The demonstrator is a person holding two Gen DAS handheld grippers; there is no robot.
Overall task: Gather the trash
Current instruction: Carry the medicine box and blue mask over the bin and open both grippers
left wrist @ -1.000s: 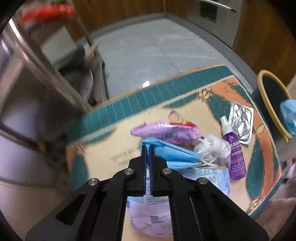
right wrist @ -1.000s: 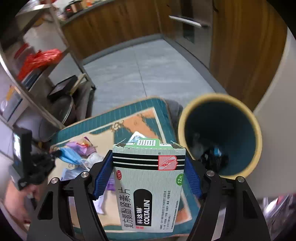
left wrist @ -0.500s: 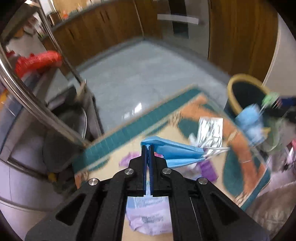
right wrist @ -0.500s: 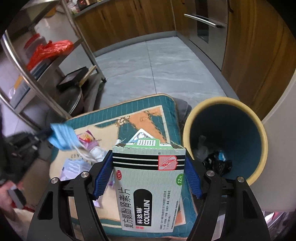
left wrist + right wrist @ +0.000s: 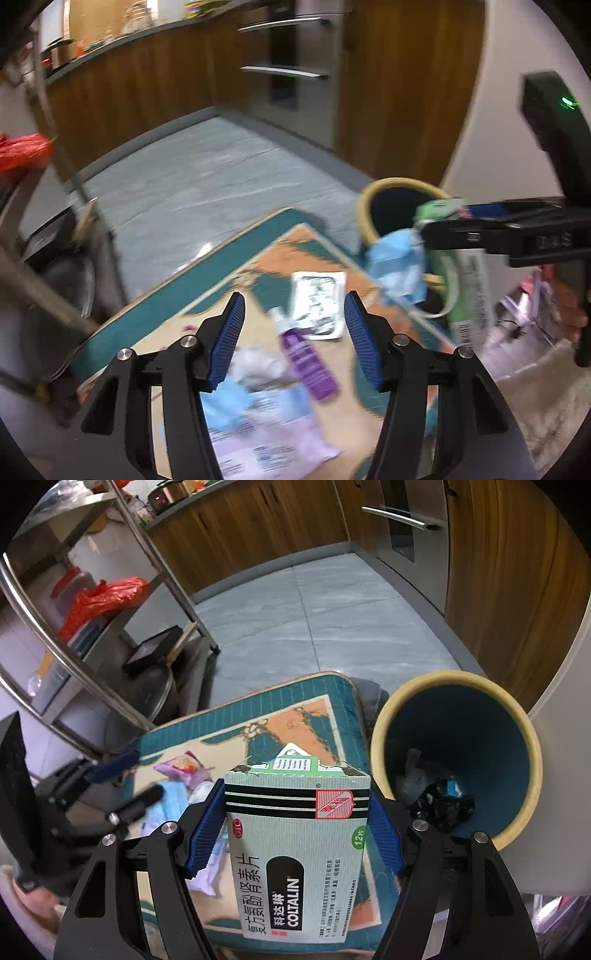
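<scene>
Kitchen floor mat (image 5: pixel 207 273): left gripper (image 5: pixel 293 325), pinching the blue mask (image 5: pixel 399 262) a second ago, is opening empty, mask airborne beside bin (image 5: pixel 373 199); right gripper (image 5: pixel 295 823) still clamps medicine box (image 5: pixel 299 853).

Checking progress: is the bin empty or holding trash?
Holding trash: the bin has dark and clear crumpled trash at its bottom.

A teal-bordered mat (image 5: pixel 207 273) carries a purple spray bottle (image 5: pixel 308 365), with a foil packet (image 5: pixel 319 304) just beyond it and printed wrappers (image 5: pixel 266 435) nearer.
</scene>
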